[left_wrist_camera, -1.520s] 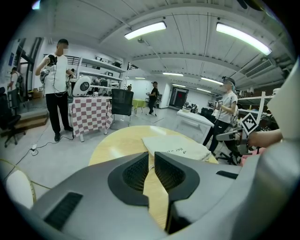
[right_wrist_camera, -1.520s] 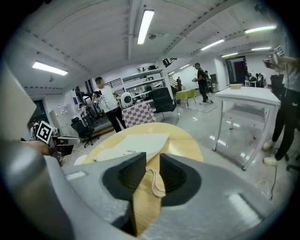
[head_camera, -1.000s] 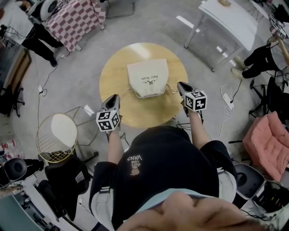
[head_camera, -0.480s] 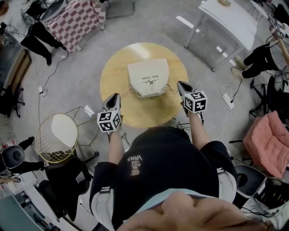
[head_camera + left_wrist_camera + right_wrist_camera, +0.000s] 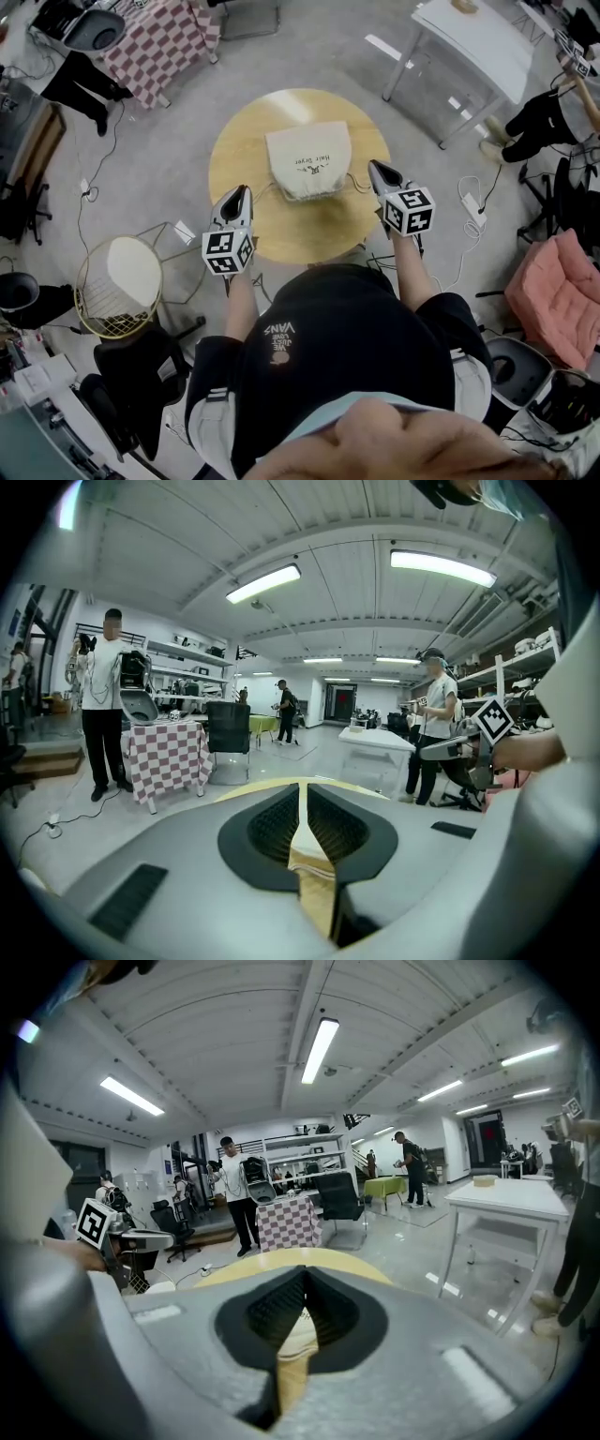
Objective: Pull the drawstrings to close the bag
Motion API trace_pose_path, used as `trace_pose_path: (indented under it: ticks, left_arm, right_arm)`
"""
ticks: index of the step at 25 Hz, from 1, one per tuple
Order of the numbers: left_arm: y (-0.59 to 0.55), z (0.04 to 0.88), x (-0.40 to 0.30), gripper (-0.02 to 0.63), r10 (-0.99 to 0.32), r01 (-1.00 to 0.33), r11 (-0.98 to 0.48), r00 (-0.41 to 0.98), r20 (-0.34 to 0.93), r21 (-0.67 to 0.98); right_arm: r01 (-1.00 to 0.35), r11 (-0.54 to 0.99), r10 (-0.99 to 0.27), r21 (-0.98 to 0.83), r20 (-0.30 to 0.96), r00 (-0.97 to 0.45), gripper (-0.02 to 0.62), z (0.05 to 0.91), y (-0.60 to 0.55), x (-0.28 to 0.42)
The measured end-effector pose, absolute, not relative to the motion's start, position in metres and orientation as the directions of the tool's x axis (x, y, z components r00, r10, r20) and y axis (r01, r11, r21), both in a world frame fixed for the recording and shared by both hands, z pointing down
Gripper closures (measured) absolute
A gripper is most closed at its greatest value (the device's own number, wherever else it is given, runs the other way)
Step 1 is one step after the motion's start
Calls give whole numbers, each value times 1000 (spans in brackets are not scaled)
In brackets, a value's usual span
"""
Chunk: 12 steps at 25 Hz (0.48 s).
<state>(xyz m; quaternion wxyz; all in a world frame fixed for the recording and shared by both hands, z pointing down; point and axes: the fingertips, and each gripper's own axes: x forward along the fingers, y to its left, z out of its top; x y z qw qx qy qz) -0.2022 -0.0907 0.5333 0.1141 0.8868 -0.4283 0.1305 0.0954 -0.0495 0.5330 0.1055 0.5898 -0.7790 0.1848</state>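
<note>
A cream drawstring bag [image 5: 307, 155] with small print lies flat on the round wooden table [image 5: 281, 234], its gathered mouth toward me. A thin drawstring [image 5: 263, 190] runs from the mouth's left corner to my left gripper [image 5: 243, 190]. Another drawstring [image 5: 357, 181] runs from the right corner to my right gripper [image 5: 375, 167]. Both grippers hover at the bag's near corners with jaws pressed together. In the left gripper view the left gripper [image 5: 302, 794] shows cream material in the slit below its tips. The right gripper [image 5: 302, 1283] shows the same in its own view.
A wire basket stool [image 5: 117, 286] stands left of me. A white table [image 5: 473, 42] is at the back right and a checkered table [image 5: 155, 42] at the back left. A pink chair [image 5: 558, 295] and a floor power strip [image 5: 471, 208] lie right. People stand at the edges.
My left gripper has shifted slightly forward and the right gripper a little outward. The bag stays put. A person at the far left has walked off.
</note>
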Motion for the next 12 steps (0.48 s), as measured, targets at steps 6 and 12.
trace_pose_path:
  ticks: [6,12]
  left_arm:
    - [-87,508,-193,565,-731,-768,-635,631,260,80]
    - [-82,493,-183,568,-722,-748,-662,654,226,52]
  right_arm:
    - [-952,270,-901,-146,312,-303,598,503,-48,83]
    - [-940,319,-904,-124,258,-341,598,479,-47,63]
